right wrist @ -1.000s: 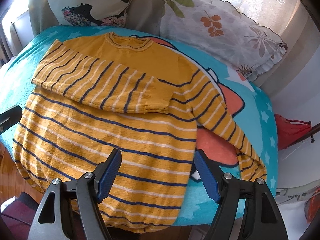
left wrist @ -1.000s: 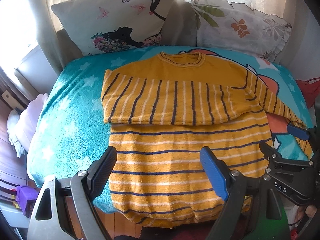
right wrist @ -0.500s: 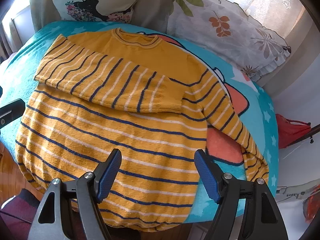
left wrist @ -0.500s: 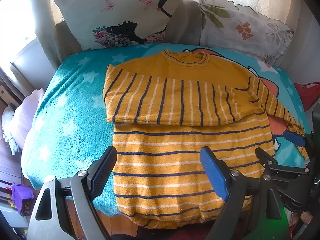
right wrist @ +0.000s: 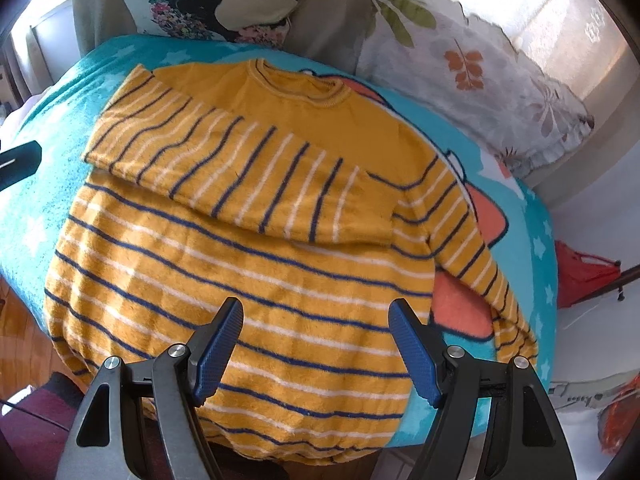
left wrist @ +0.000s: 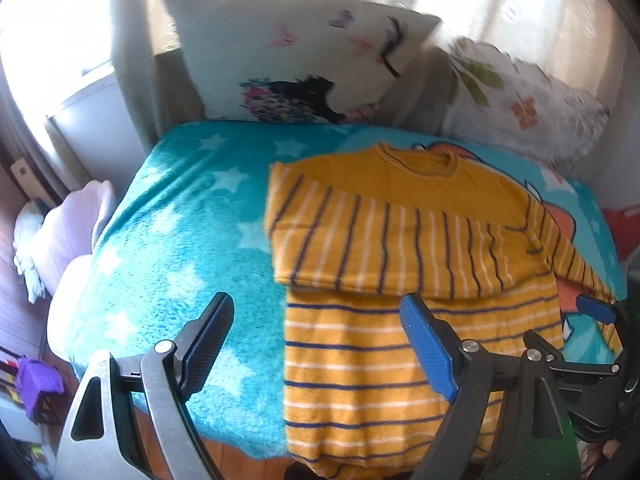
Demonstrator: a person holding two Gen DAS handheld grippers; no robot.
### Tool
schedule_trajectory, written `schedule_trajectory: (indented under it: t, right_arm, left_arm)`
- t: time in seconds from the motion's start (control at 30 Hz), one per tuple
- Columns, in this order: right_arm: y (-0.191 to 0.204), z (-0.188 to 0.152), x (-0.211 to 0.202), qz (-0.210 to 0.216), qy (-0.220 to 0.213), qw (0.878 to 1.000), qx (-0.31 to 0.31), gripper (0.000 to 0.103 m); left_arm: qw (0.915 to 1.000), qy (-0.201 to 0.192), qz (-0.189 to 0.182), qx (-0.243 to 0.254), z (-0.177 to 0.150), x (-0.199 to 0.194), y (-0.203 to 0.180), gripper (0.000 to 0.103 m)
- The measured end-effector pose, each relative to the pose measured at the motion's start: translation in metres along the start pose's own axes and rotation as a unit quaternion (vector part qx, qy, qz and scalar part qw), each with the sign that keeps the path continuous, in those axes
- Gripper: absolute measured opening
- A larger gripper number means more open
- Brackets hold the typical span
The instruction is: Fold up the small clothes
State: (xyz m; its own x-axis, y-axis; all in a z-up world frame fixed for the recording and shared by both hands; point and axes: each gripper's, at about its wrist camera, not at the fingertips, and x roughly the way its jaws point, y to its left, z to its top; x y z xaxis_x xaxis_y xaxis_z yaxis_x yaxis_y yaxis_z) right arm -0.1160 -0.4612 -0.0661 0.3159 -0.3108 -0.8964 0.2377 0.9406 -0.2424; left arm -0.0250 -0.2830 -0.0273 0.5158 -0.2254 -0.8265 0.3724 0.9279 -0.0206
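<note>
A mustard-yellow sweater (right wrist: 248,264) with navy and white stripes lies flat on a teal star blanket (left wrist: 176,248). It also shows in the left wrist view (left wrist: 400,340). Its left sleeve (right wrist: 240,172) is folded across the chest. Its right sleeve (right wrist: 476,256) lies stretched out toward the blanket's right edge. My left gripper (left wrist: 316,344) is open and empty, above the sweater's left edge near the hem. My right gripper (right wrist: 316,348) is open and empty, above the hem area. The right gripper also shows at the right edge of the left wrist view (left wrist: 592,312).
Two pillows lean at the back: one with a dark figure print (left wrist: 304,68), one with leaf print (right wrist: 472,72). A red object (right wrist: 584,276) lies to the right of the bed. Wooden floor (right wrist: 20,332) shows below the front edge.
The left gripper has swung left, so the sweater sits further right in its view. The right gripper has moved in a little closer over the sweater. The sweater has not moved.
</note>
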Motion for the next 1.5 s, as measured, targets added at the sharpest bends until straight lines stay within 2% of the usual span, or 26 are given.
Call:
schedule_trajectory:
  t: [0.4, 0.67, 1.27, 1.37, 1.5]
  right_arm:
    - [0.045, 0.045, -0.021, 0.017, -0.024, 0.999, -0.026, 0.079]
    - [0.075, 0.046, -0.021, 0.027, -0.017, 0.999, -0.044, 0.079]
    - [0.091, 0.044, -0.003, 0.033, 0.012, 0.999, -0.041, 0.079]
    - [0.096, 0.049, 0.004, 0.046, 0.016, 0.998, -0.042, 0.079]
    - [0.106, 0.063, 0.023, 0.089, 0.019, 0.995, -0.038, 0.079]
  left_arm:
    - [0.9987, 0.002, 0.002, -0.05, 0.001, 0.001, 0.055, 0.084]
    - [0.9977, 0.012, -0.005, -0.066, -0.003, 0.004, 0.075, 0.085]
    - [0.9961, 0.045, -0.016, -0.073, -0.008, 0.027, 0.089, 0.085]
    - [0.9951, 0.055, -0.013, -0.081, -0.01, 0.034, 0.096, 0.085]
    - [0.9937, 0.063, -0.007, -0.093, -0.015, 0.039, 0.107, 0.085]
